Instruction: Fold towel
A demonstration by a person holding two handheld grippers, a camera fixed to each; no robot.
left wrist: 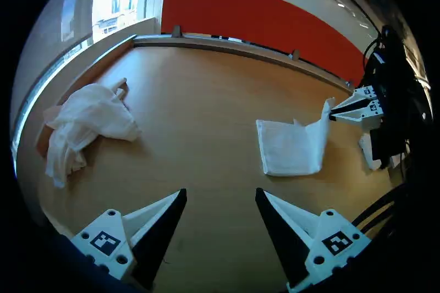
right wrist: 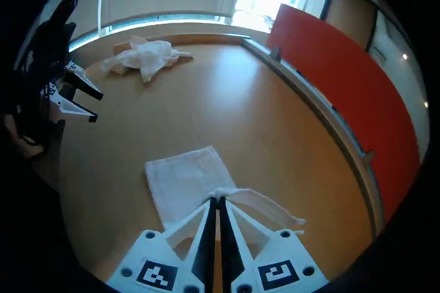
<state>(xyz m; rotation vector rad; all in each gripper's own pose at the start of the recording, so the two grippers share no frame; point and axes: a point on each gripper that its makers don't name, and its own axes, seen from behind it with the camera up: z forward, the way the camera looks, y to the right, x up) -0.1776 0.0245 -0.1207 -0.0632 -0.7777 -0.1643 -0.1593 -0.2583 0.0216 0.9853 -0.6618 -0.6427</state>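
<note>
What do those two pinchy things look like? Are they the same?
Yes, they match. The left gripper and right gripper each have two pointed white fingers with black inner faces, like long triangles. Every finger carries a small black-and-white square marker near its base. Black cables run beside the left one.

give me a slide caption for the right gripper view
Right gripper shut on the lifted edge of a white towel on a wooden table; left gripper open, crumpled cloth beyond.
</note>
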